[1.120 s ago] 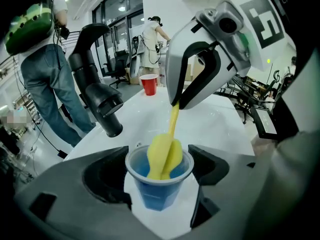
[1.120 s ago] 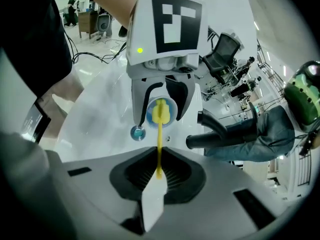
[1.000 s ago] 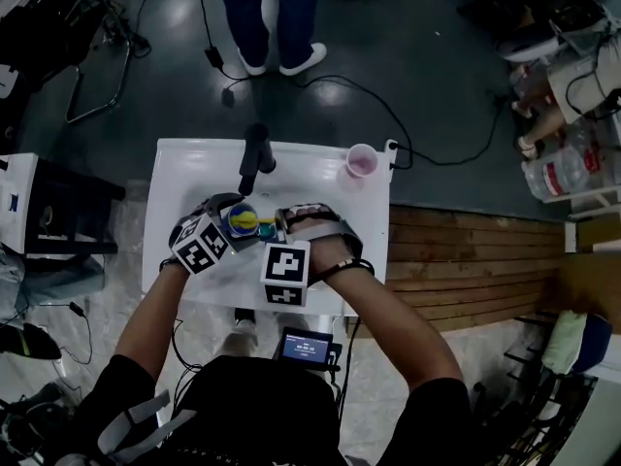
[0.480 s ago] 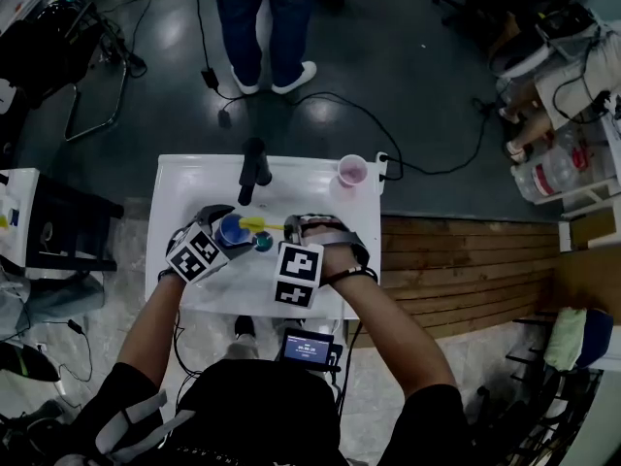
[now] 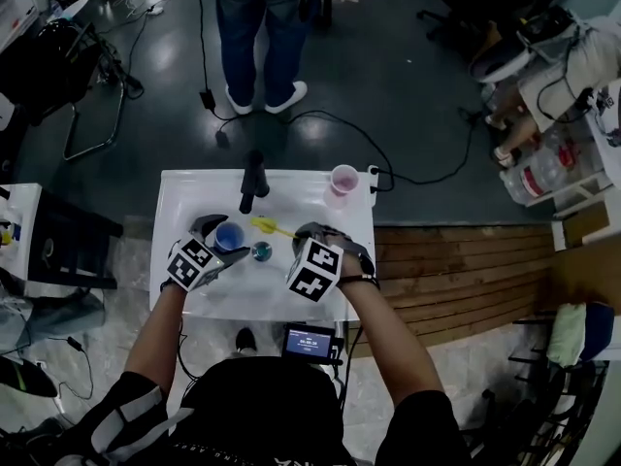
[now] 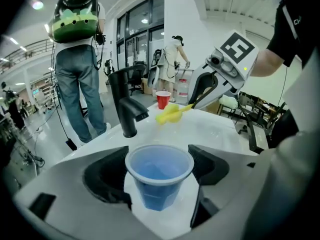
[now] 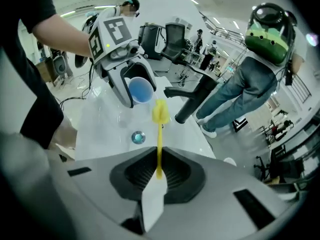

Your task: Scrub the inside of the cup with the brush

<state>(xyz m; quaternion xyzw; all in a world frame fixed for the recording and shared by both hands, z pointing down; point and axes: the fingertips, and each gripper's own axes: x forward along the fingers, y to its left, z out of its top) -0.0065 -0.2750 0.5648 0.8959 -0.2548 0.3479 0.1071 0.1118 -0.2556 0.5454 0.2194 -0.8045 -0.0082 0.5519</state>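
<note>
Head view: the yellow brush (image 5: 268, 226) has come out of the blue cup (image 5: 229, 236) and now sits at the cup's 3 o'clock, above the white worktop (image 5: 291, 192)

Left gripper view: the left hand-held gripper (image 6: 159, 170) hugs the cup on both sides, and here you can look into it

Right gripper view: the right hand-held gripper (image 7: 159, 170) is pinched tight on the brush's thin handle, which the head view hides
</note>
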